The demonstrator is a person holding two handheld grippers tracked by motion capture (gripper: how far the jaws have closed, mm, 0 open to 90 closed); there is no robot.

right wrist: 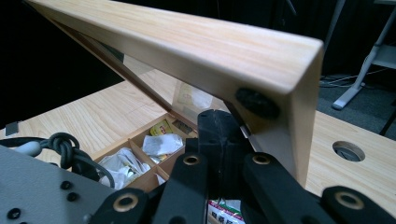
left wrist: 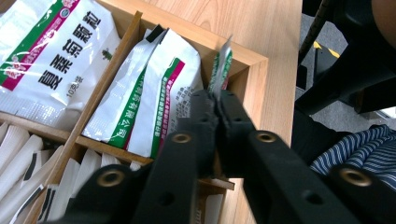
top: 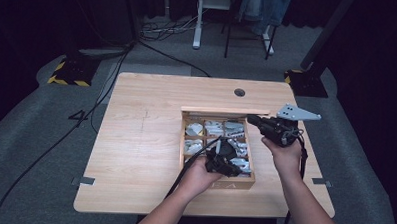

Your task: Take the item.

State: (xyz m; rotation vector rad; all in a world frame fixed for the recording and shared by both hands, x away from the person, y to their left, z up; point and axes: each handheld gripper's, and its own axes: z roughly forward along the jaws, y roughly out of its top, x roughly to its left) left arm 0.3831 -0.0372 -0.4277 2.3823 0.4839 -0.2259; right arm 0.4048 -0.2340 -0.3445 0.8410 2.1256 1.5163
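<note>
Nearest to us in the high view, our left hand brings the left gripper down into the near right part of the wooden box on the desk. In the left gripper view its fingers are closed on the top edge of a thin sachet that stands on edge in the corner compartment, its long axis running up and away from the fingers, just beside the box wall. To its left in that view, two white sachets with green and pink stripes lean in the same compartment, and a larger white packet lies flat in the next one.

Further right, our right hand holds the right gripper at the lid of the box. Its fingers are clamped on the lid's edge, keeping it tilted open above the compartments.
</note>
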